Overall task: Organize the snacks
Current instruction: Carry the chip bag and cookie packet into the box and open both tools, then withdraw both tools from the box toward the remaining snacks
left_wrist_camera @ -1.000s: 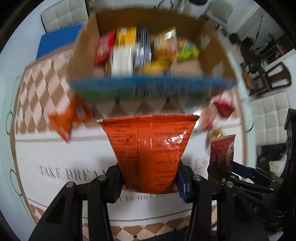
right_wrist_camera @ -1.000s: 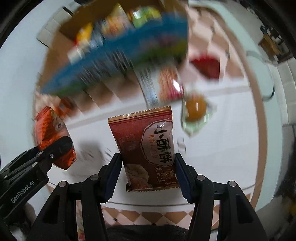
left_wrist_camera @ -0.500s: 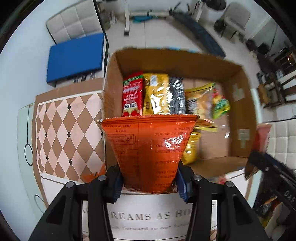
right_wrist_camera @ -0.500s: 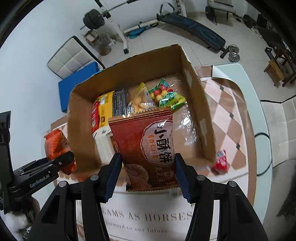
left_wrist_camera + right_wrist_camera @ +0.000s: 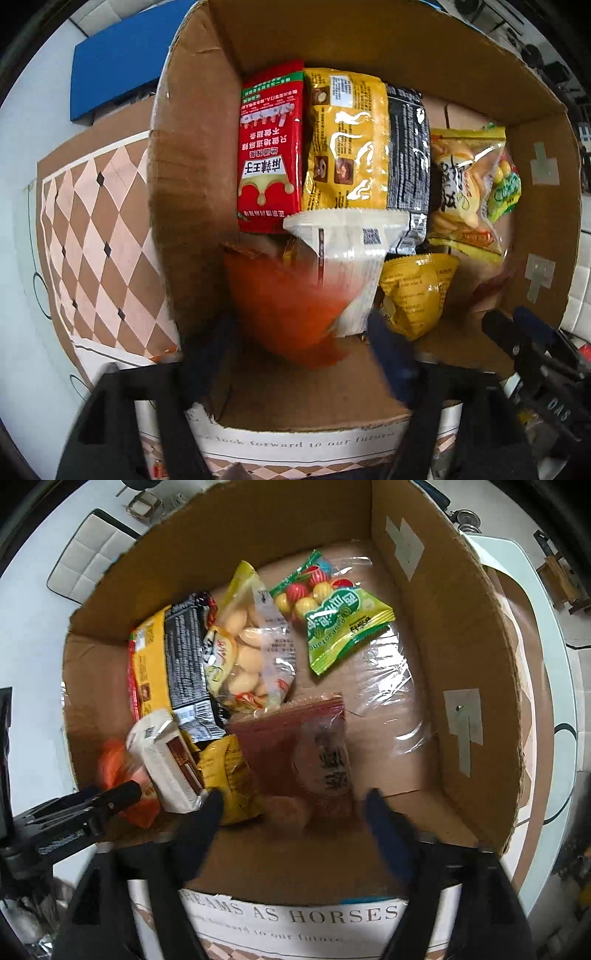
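The left gripper (image 5: pixel 299 347) and right gripper (image 5: pixel 293 812) are spread apart, nothing clamped; the orange packet (image 5: pixel 284 306) and red biscuit packet (image 5: pixel 295 753) are seen blurred just beyond, inside the cardboard box (image 5: pixel 461 657) among stacked snacks

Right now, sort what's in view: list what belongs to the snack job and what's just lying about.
Job:
cardboard box
orange packet
dark red packet
left tool
right tool
packets already in the box, such as the green candy bag

Lying about:
checkered mat
blue cushion
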A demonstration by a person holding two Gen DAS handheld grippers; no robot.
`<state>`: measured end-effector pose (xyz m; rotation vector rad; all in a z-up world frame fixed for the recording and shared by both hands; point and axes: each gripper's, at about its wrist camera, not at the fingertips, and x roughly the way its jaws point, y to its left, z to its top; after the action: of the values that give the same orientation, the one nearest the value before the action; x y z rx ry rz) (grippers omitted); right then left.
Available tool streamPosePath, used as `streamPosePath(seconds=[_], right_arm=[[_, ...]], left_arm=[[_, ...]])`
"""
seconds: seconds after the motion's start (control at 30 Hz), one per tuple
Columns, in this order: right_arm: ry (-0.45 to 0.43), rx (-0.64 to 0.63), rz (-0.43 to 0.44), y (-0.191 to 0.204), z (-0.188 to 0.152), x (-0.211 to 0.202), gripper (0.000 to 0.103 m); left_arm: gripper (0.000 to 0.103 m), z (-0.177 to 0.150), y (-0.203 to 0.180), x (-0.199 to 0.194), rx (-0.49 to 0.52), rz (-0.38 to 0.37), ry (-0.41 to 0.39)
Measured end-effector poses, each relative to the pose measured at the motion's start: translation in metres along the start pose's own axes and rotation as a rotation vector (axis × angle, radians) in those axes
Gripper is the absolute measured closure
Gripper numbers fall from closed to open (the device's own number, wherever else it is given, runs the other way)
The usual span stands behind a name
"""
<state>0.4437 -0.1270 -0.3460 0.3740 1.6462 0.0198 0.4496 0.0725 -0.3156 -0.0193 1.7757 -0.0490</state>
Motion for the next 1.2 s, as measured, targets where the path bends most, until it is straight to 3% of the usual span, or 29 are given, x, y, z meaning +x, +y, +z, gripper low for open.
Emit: streamPosePath(seconds=[0.47,0.9,1.2], right_arm=[[-0.062,-0.077,-0.058,0.005,-0.008,-0.029,0.015],[-0.229,-0.184,-0.147,0.005,-0.051,-0.081,0.015],[-0.354,-0.219,-0.129,0.002,-0.094,-0.125,0.015]], left_arm=[[0.023,-0.014,0.0,-0.016,-0.026,-0.012,-0.099],[0.023,-0.068,-0.021,-0.061,-0.017,-0.017,-0.35],[0.023,-0.126,-0.029,-0.104,0.004,0.0,-0.532]])
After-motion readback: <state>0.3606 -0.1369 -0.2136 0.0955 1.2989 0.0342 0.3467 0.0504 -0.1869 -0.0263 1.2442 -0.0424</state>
